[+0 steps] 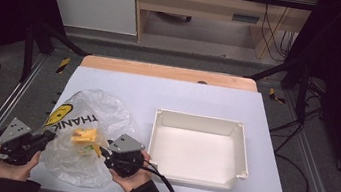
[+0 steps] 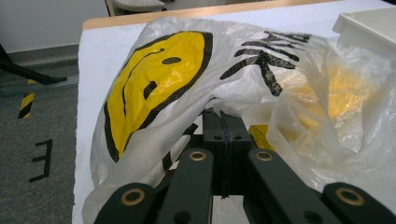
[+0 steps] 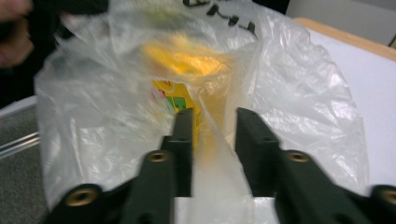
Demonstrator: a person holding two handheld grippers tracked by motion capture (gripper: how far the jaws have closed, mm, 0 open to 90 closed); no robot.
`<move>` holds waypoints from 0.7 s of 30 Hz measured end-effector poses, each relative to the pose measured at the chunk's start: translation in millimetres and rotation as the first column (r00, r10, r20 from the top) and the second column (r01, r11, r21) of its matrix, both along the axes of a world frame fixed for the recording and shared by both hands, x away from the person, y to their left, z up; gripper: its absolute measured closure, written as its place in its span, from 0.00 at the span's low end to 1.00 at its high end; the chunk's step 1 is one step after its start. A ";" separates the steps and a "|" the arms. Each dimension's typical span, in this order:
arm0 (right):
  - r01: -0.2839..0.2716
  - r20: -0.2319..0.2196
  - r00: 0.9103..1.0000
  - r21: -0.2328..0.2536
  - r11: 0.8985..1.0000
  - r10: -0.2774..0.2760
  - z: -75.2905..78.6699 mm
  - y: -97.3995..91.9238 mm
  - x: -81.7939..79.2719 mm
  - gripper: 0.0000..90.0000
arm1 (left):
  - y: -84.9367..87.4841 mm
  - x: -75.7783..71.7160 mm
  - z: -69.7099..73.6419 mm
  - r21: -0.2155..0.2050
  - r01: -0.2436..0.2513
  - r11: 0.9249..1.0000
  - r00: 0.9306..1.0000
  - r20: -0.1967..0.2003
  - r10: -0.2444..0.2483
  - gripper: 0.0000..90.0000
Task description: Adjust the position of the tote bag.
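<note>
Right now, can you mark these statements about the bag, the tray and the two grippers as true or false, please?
1. The plastic bag lies to the left of the white tray. True.
2. The tray holds a yellow packet. False: the tray is empty; the yellow packet is inside the bag.
3. The left gripper has its jaws closed on the bag's plastic. True.
4. The bag is printed with a red star. False: it shows a yellow smiley face and black letters.
5. The right gripper is closed tight. False: its jaws stand apart, with a fold of the bag between them.
</note>
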State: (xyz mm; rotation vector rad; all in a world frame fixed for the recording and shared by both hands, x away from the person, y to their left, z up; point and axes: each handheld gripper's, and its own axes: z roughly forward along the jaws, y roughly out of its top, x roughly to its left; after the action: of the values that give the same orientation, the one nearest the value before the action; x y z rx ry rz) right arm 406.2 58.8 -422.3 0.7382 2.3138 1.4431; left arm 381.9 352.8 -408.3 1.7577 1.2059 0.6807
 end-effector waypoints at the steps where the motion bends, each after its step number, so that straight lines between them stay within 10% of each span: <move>1: 0.011 0.002 1.000 -0.007 1.000 -0.011 -1.5 2.0 1.1 0.89 | 0.8 0.8 1.2 0.003 -0.002 1.000 1.000 0.004 0.002 1.00; 12: 0.168 0.040 0.985 0.014 0.986 -0.168 2.4 15.3 22.0 1.00 | 17.3 30.1 -1.5 0.038 -0.070 0.997 0.997 -0.025 0.071 1.00; 21: 0.240 -0.008 0.970 -0.113 0.964 -0.242 -21.6 32.9 38.0 1.00 | 19.5 55.9 -39.5 0.149 -0.056 0.987 0.971 -0.221 0.089 1.00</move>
State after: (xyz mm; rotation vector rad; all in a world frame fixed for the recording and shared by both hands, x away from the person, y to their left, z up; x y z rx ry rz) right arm 444.2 91.6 -443.9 0.9689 2.2090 1.1950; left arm 437.8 372.3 -447.8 1.9591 1.4119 0.6342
